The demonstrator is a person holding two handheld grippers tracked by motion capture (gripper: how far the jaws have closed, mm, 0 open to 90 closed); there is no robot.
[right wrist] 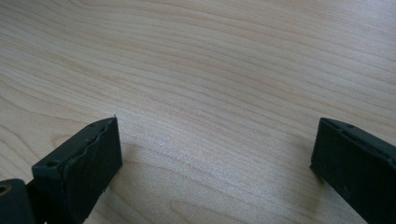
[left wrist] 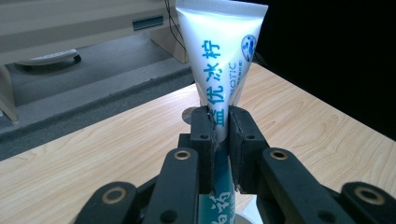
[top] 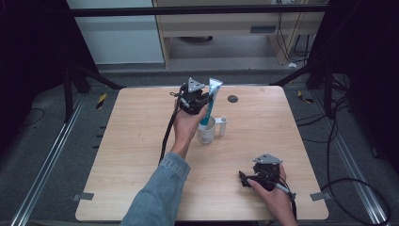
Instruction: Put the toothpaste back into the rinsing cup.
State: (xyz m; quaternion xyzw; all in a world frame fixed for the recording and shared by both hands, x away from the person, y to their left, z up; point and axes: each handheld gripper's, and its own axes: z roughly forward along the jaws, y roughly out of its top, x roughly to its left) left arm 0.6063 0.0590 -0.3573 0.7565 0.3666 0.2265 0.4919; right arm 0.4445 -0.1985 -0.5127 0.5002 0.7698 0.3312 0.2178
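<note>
A white and teal toothpaste tube (top: 210, 102) stands upright with its lower end inside a white mug (top: 207, 130) at the table's middle. My left gripper (top: 203, 100) is shut on the tube's middle, above the mug. In the left gripper view the black pads (left wrist: 204, 135) squeeze the tube (left wrist: 223, 56) flat between them, its crimped end up. My right gripper (top: 243, 178) rests low on the table near the front right, held in a hand. Its jaws stand wide apart in the right gripper view (right wrist: 215, 154) with bare wood between them.
A light wooden table (top: 141, 141) carries a small dark round disc (top: 232, 99) near its far edge. Cables trail from both grippers. Beyond the table lie grey floor, a cabinet (top: 226, 28) and dark frame legs.
</note>
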